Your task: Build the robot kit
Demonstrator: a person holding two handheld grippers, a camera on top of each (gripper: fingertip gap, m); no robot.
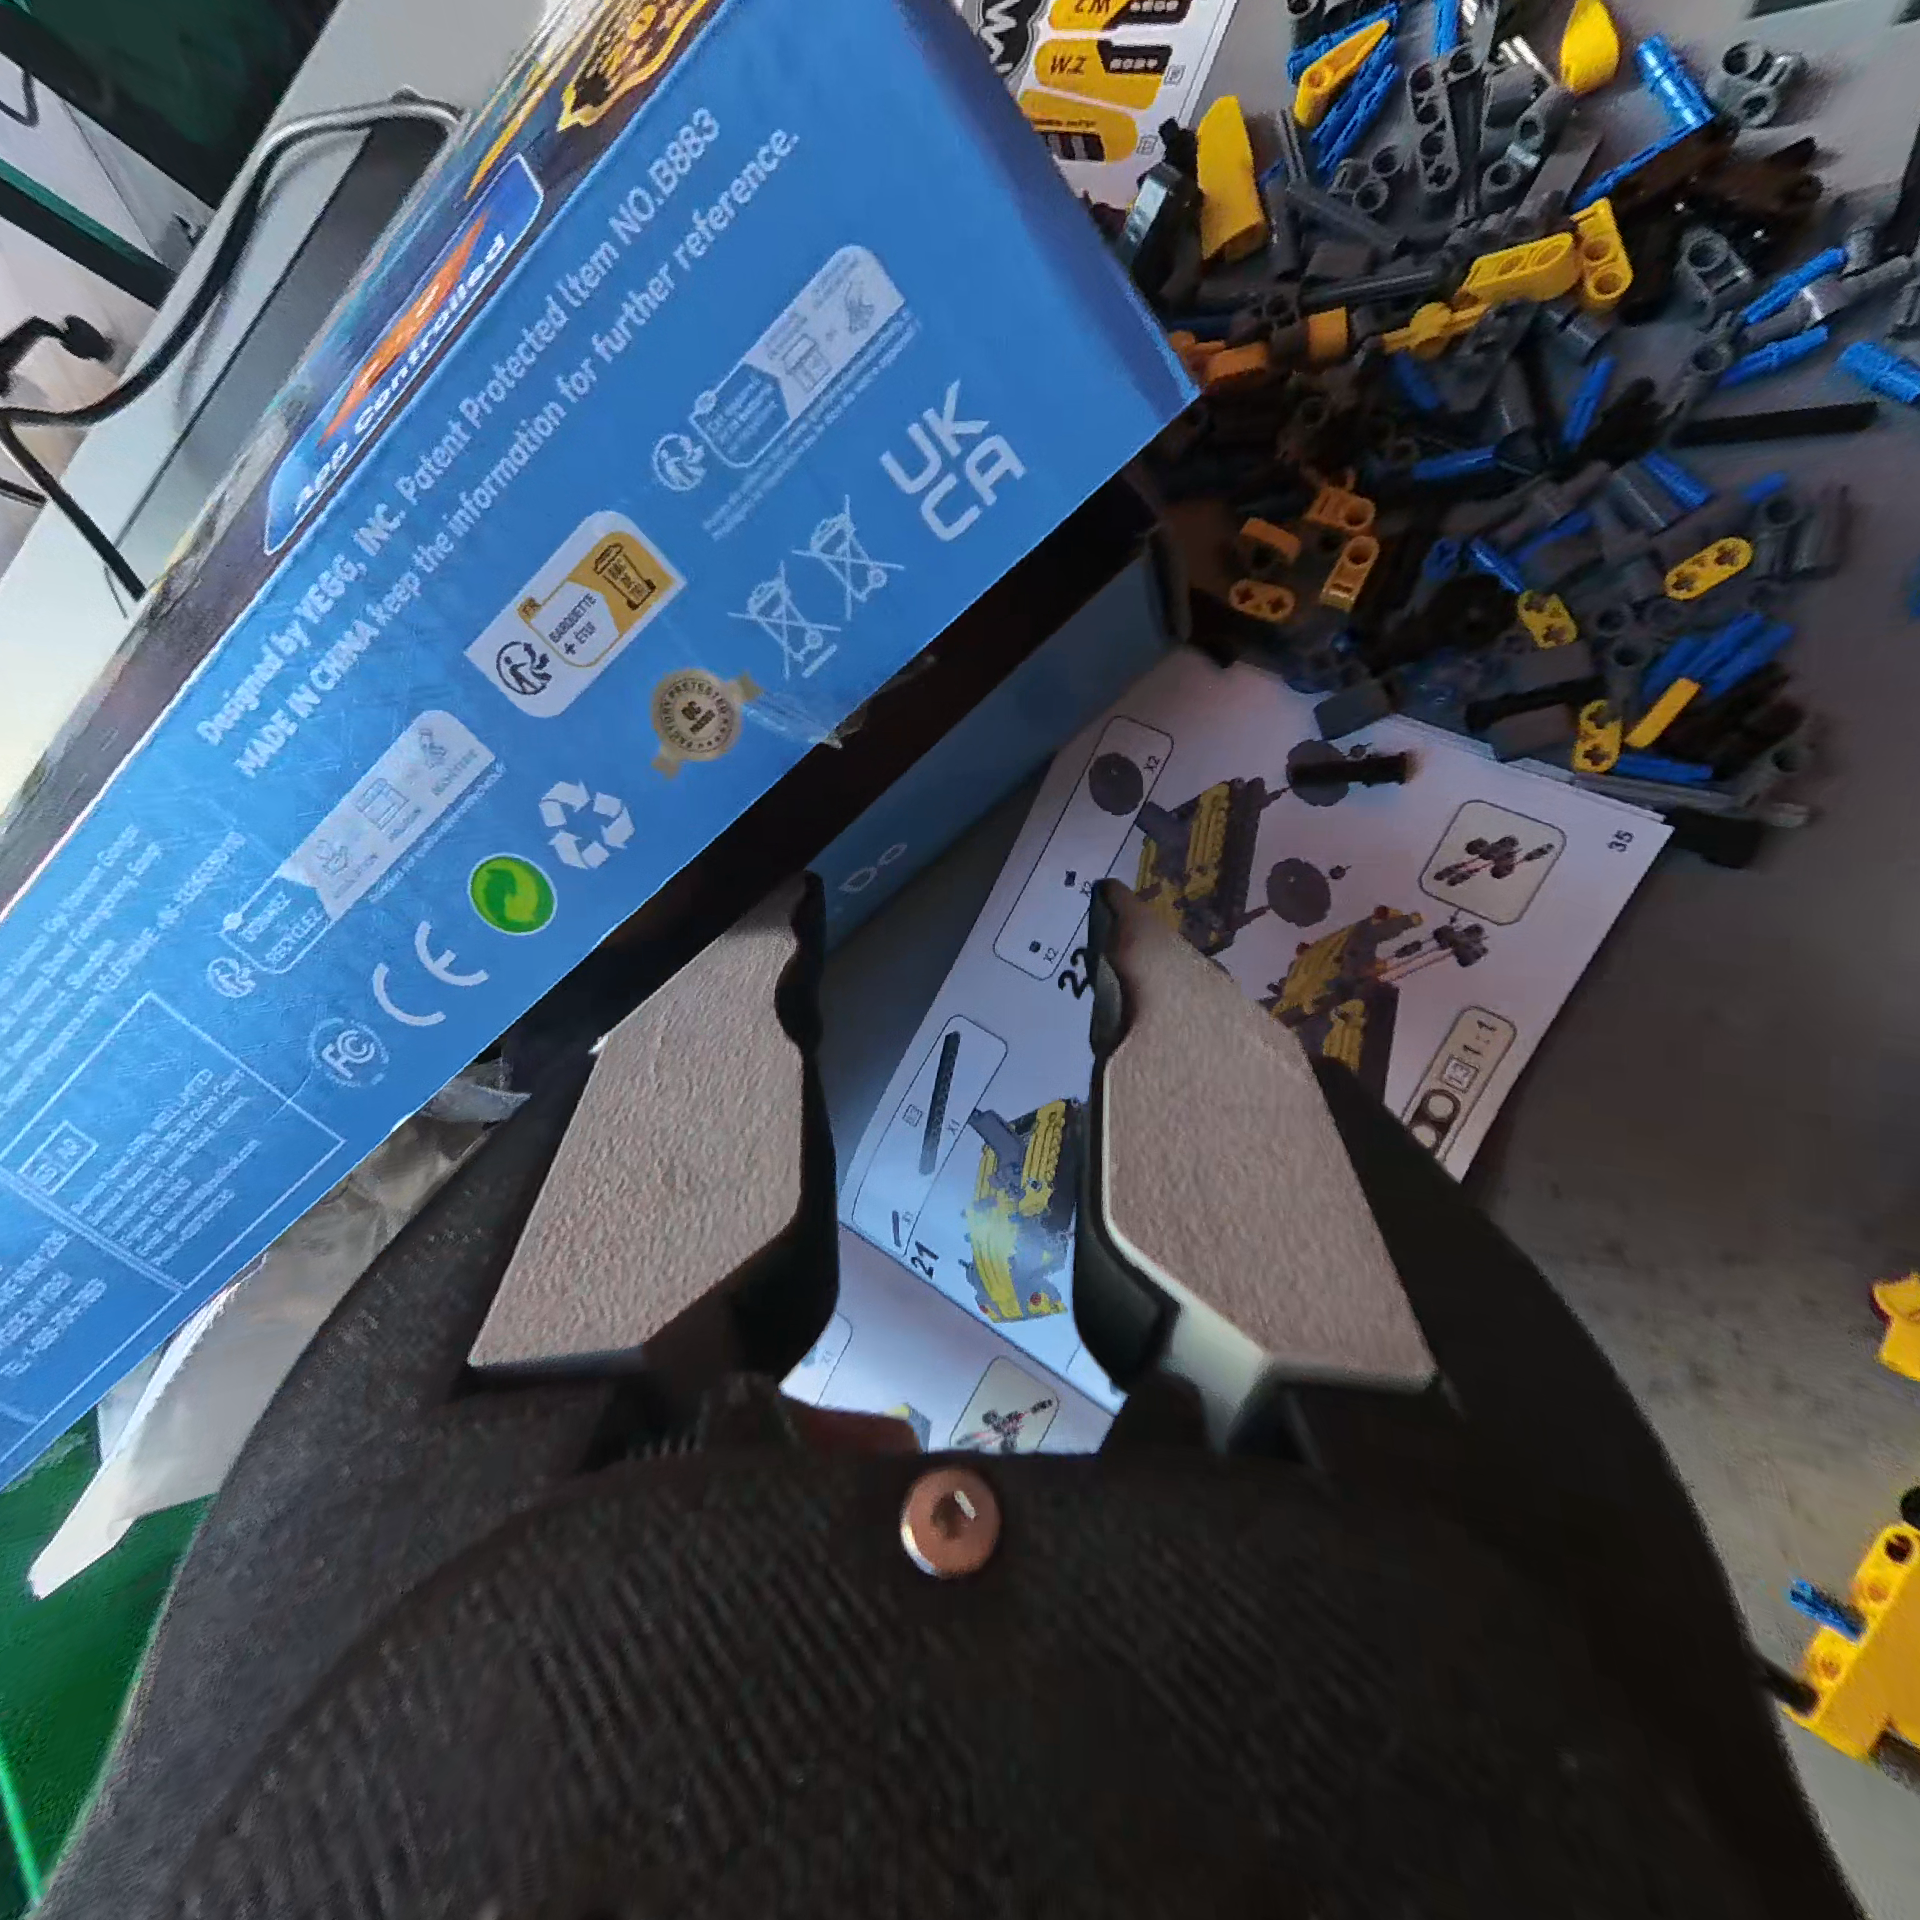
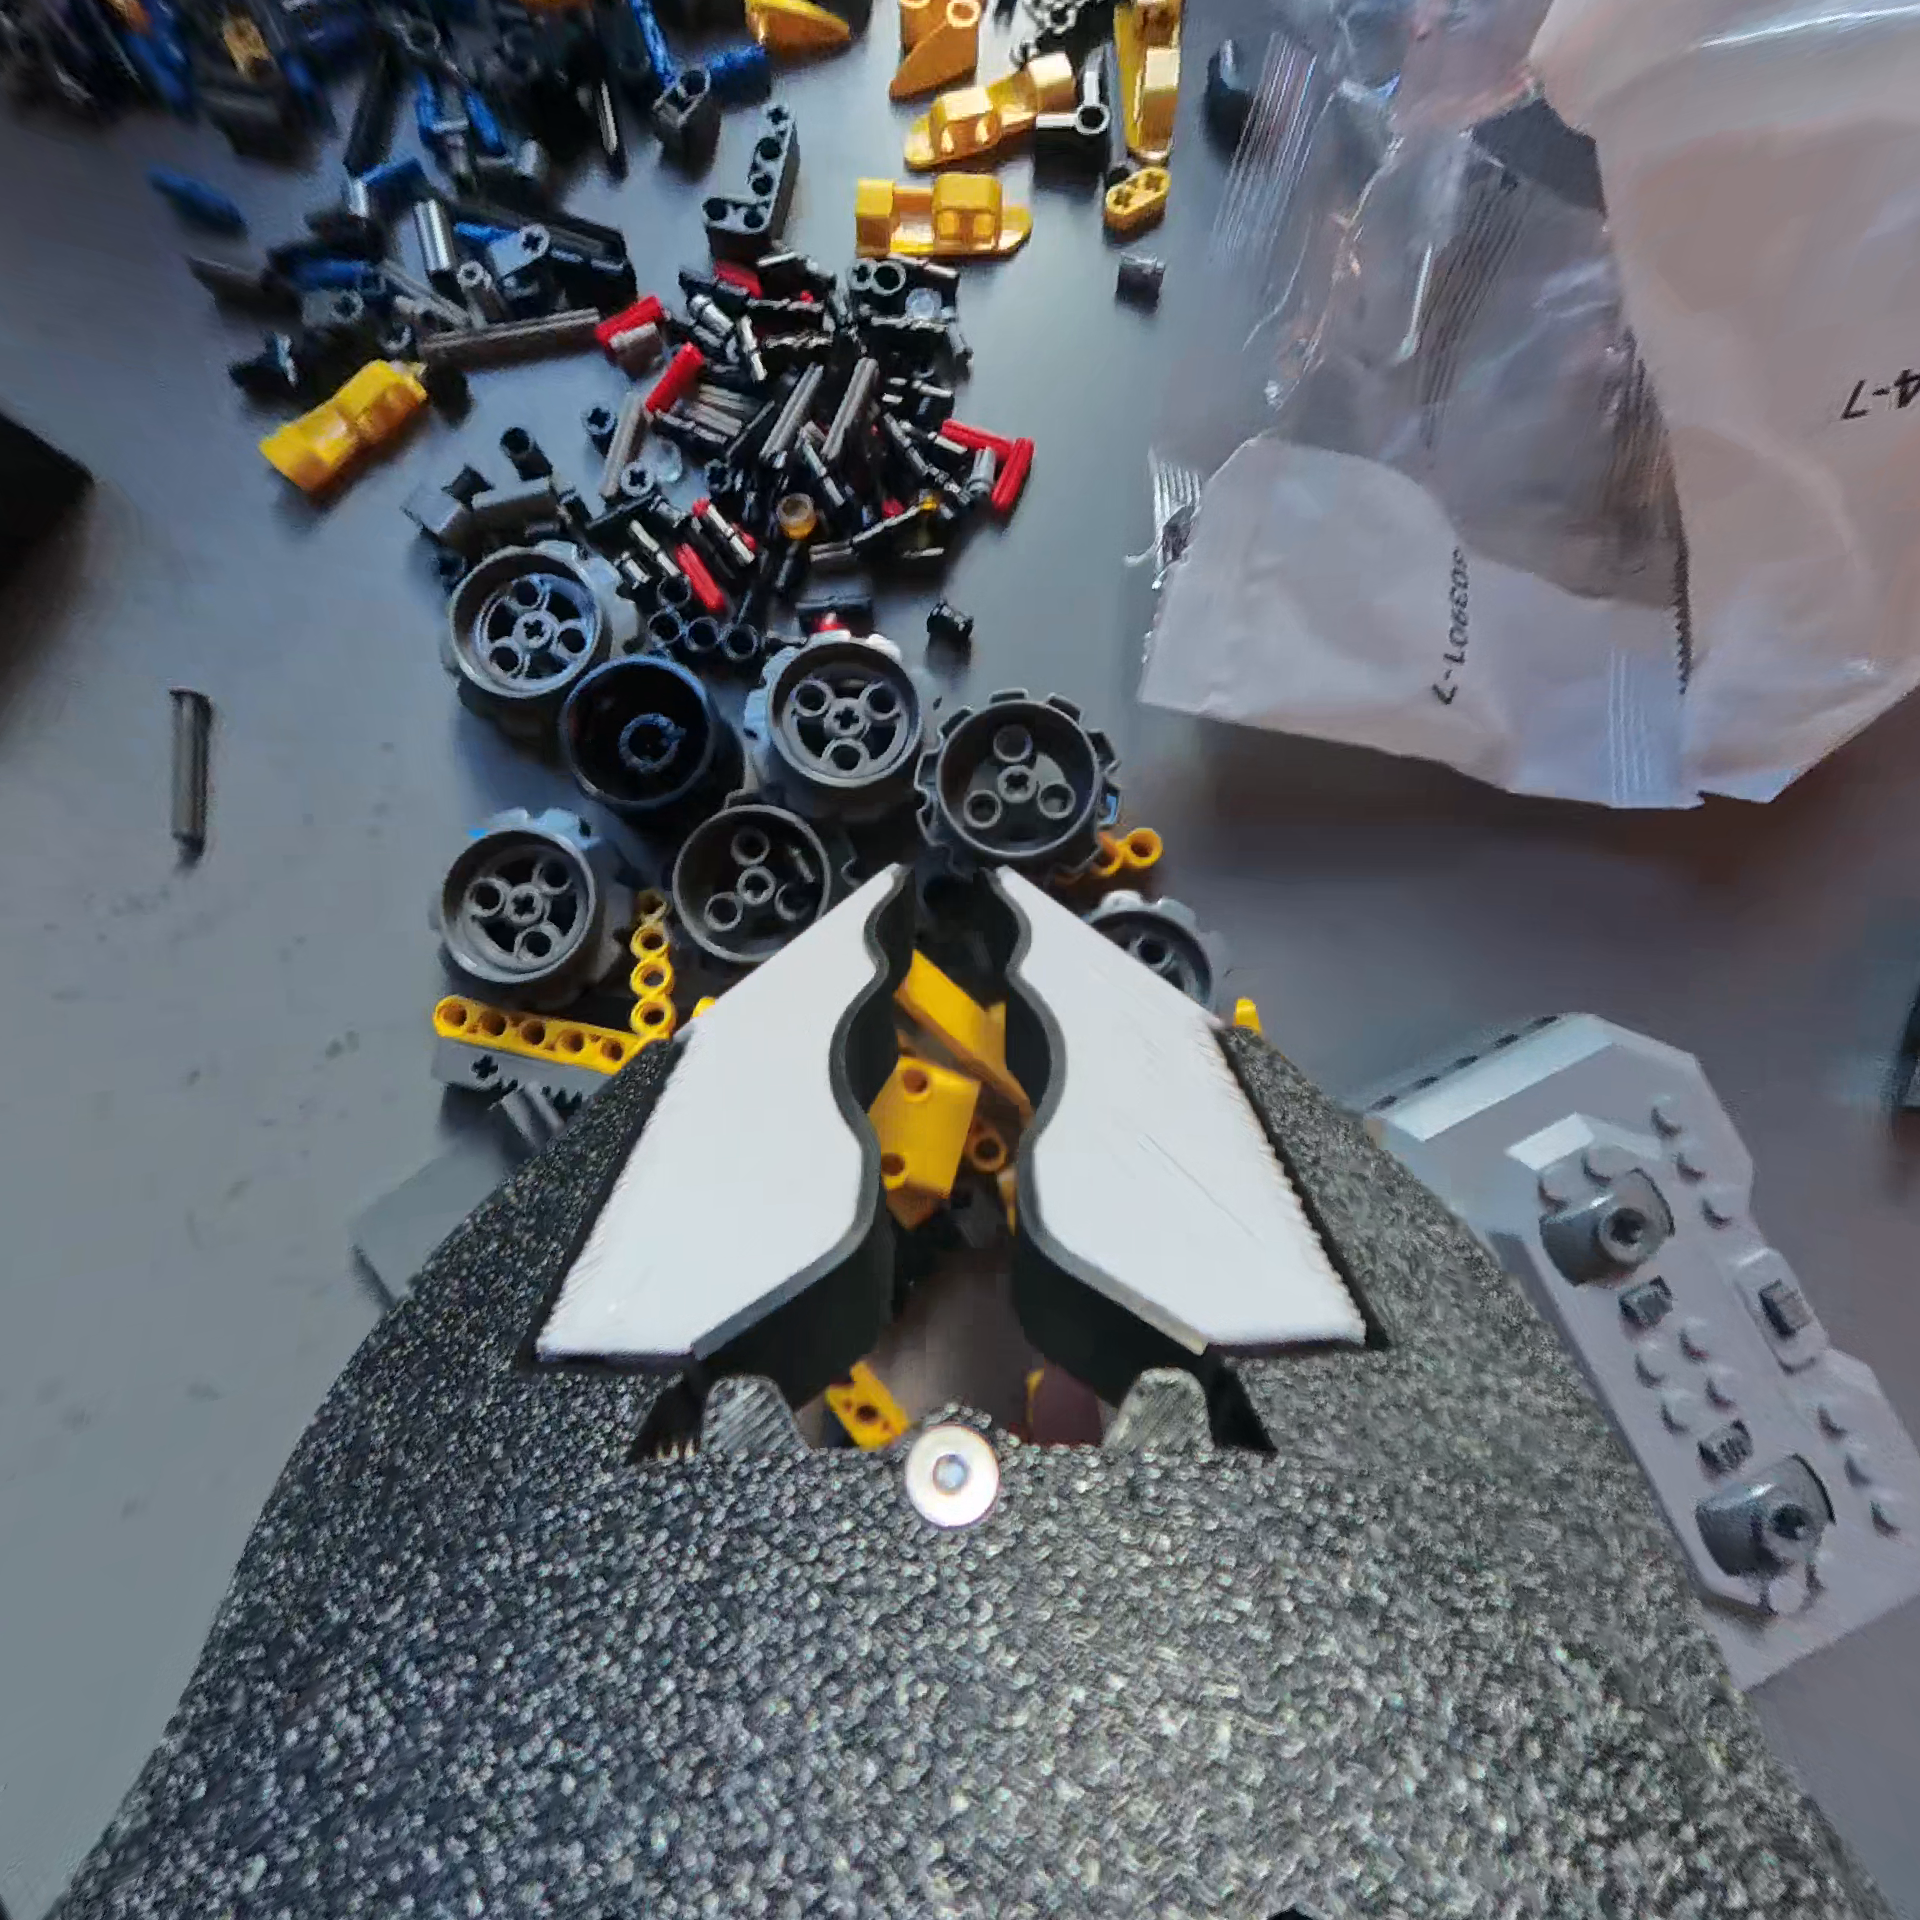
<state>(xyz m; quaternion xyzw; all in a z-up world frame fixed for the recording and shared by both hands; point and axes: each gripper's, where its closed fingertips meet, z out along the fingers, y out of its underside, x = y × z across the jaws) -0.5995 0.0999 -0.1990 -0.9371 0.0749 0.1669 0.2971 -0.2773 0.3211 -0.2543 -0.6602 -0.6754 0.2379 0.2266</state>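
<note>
Blue box (image 1: 582,582), instruction sheet (image 1: 1340,935), loose bricks (image 2: 748,436)

left gripper (image 1: 951,904) fingers apart over instruction booklet (image 1: 1299,935), right gripper (image 2: 948,883) fingers nearly closed above black wheels (image 2: 1013,784)

Matte dark grey tabletop (image 2: 156,1039) carrying a loose heap of small blue, grey, black and yellow plastic building pieces (image 1: 1538,436), an open white instruction booklet (image 1: 1351,935), a tilted blue cardboard box (image 1: 582,582), dark grey toothed plastic wheels (image 2: 686,821), crumpled clear plastic bags (image 2: 1507,468) and a light grey studded block (image 2: 1683,1309)
</note>
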